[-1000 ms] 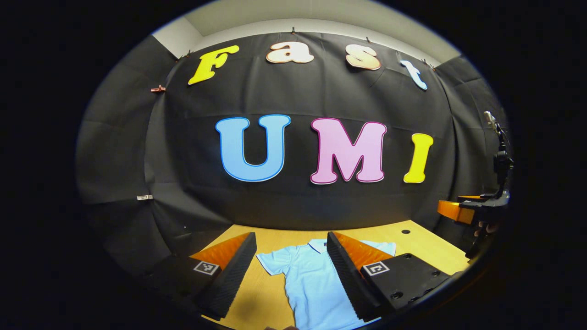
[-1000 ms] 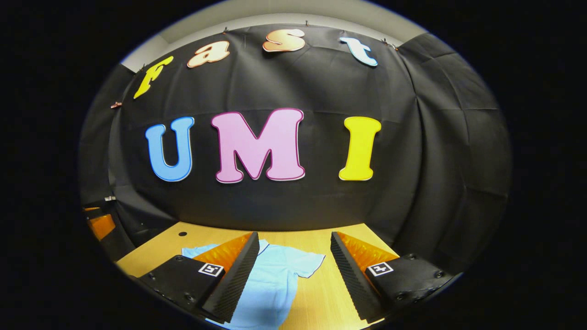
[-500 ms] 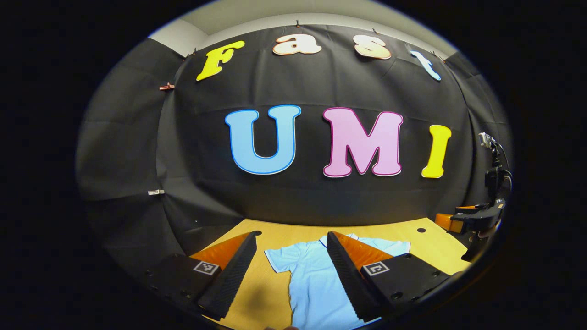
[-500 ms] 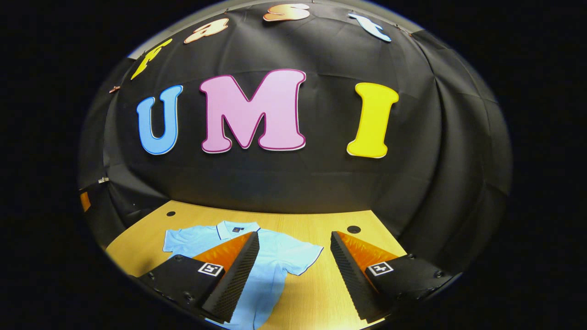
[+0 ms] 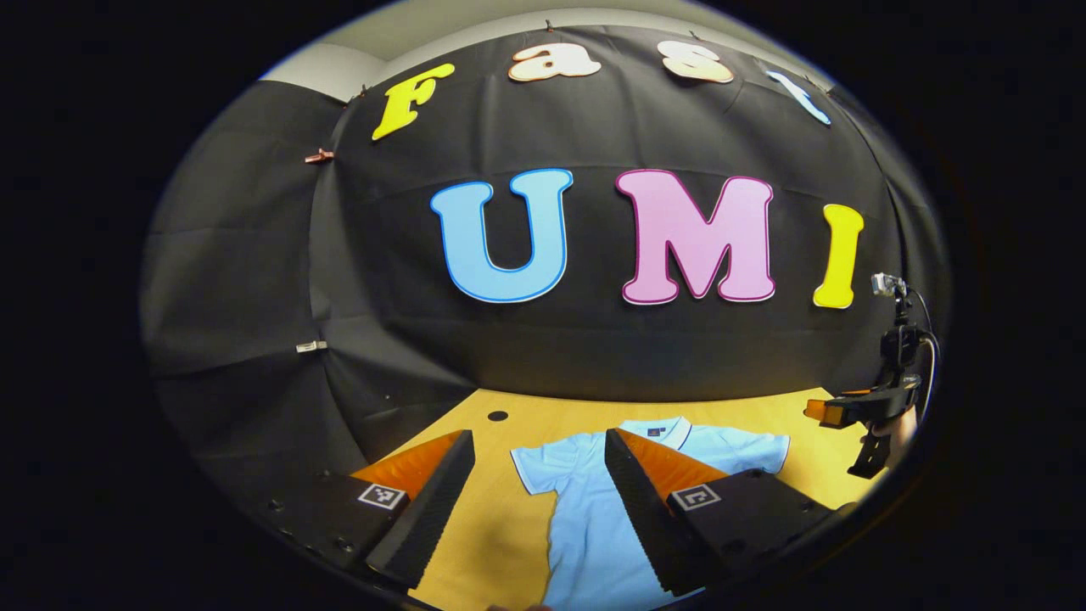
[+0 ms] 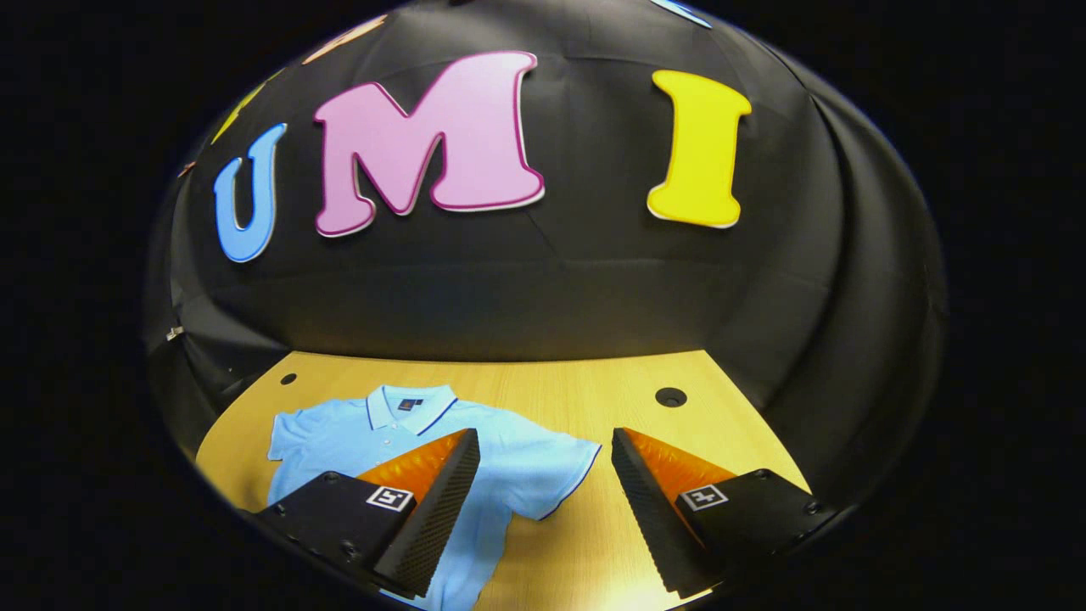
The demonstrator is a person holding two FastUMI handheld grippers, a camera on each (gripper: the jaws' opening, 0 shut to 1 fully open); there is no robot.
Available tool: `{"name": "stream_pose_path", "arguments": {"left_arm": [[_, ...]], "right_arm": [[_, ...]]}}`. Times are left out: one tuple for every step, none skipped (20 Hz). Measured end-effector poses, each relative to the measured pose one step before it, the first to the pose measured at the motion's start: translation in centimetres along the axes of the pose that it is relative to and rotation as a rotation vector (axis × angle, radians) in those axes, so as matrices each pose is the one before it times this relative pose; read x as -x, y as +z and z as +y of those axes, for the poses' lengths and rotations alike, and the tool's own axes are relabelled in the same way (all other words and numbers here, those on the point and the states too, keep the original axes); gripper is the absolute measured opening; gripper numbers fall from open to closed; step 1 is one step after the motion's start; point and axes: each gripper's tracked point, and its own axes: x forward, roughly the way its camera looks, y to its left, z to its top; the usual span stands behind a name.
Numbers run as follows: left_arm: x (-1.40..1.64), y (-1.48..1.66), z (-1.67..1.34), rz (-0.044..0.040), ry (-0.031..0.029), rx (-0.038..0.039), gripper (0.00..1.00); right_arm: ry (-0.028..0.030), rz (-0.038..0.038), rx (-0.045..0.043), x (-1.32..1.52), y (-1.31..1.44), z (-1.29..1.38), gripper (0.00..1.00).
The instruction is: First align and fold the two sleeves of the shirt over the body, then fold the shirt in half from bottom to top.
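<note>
A light blue polo shirt (image 5: 585, 518) lies flat and face up on the wooden table (image 5: 501, 543), collar toward the wall and both short sleeves spread out. My left gripper (image 5: 538, 434) hangs open above the shirt's left sleeve (image 5: 534, 462), nothing between its fingers. In the right gripper view the shirt (image 6: 382, 437) shows its collar (image 6: 405, 406) and right sleeve (image 6: 551, 475). My right gripper (image 6: 544, 433) is open above that sleeve, holding nothing. It also shows at the far right of the left gripper view as the right gripper (image 5: 848, 412), held up by a hand (image 5: 892, 428).
The table (image 6: 594, 390) runs up to the black cloth wall. Small round holes sit in its top near the back: one hole (image 6: 670, 396) to the right of the shirt, another hole (image 6: 288, 378) to its left. Bare wood lies on both sides of the shirt.
Both views have tipped downward, so more of the table and shirt shows, including the collar. In the left gripper view the right gripper has sunk lower. Both grippers stay open.
</note>
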Motion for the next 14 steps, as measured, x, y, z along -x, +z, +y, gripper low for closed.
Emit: {"name": "stream_pose_path", "arguments": {"left_arm": [[-0.296, -0.223, -0.244, 0.01435, 0.00037, 0.00235, 0.98], [-0.064, -0.27, -0.217, 0.01283, 0.00185, -0.005, 0.98], [-0.273, -0.026, -0.25, 0.00828, 0.00025, -0.01015, 0.98], [-0.329, -0.059, -0.25, 0.00384, -0.0031, -0.01147, 0.98], [-0.304, 0.016, -0.293, 0.00701, -0.00309, -0.00841, 0.98], [-0.196, -0.301, -0.39, 0.01626, -0.00869, -0.00053, 0.98], [-0.175, -0.309, -0.464, 0.01667, -0.01252, -0.00092, 0.98], [0.05, -0.212, -0.279, 0.00913, -0.00495, -0.00568, 0.94], [-0.044, 0.055, -0.133, 0.00361, -0.00164, -0.00748, 0.98], [-0.049, -0.043, -0.065, 0.00306, 0.00037, -0.00627, 0.99], [-0.032, -0.101, -0.073, 0.00946, -0.00003, -0.00225, 0.99], [0.042, -0.531, -0.164, 0.01965, -0.00406, 0.00393, 0.99], [0.003, -0.432, -0.145, 0.01879, -0.00565, -0.0016, 0.99], [0.08, -0.32, -0.018, 0.01826, -0.00297, -0.01145, 0.99]], "right_arm": [[-0.00472, 0.00653, -0.01682, -1.045, -0.326, -0.358, 0.98], [-0.00524, 0.01259, -0.00927, -1.11, -0.562, -0.493, 0.97], [-0.00673, 0.01882, 0.0004, -1.1, -0.632, -0.432, 0.97], [-0.00824, 0.01963, 0.00574, -0.97, -0.632, -0.532, 0.98], [-0.00847, 0.0133, 0.0079, -1.031, -0.461, -0.512, 0.98], [-0.00539, 0.01133, 0.00513, -1.024, -0.453, -0.441, 0.98], [-0.00258, 0.0167, 0.00017, -1.003, -0.565, -0.375, 0.98], [-0.00025, 0.02083, -0.00238, -1.036, -0.699, -0.286, 0.97], [0.00032, 0.02199, -0.00362, -0.956, -0.626, -0.243, 0.98], [-0.00001, 0.02026, -0.00277, -0.864, -0.586, -0.121, 0.97], [0.00032, 0.01113, -0.0079, -0.804, -0.406, -0.181, 0.97], [0.00077, 0.00889, -0.01041, -0.885, -0.462, -0.046, 0.98], [0.00333, 0.01314, -0.0037, -0.672, -0.576, 0.047, 0.98], [-0.00433, 0.01421, 0.0057, -0.744, -0.823, -0.135, 0.98]]}}
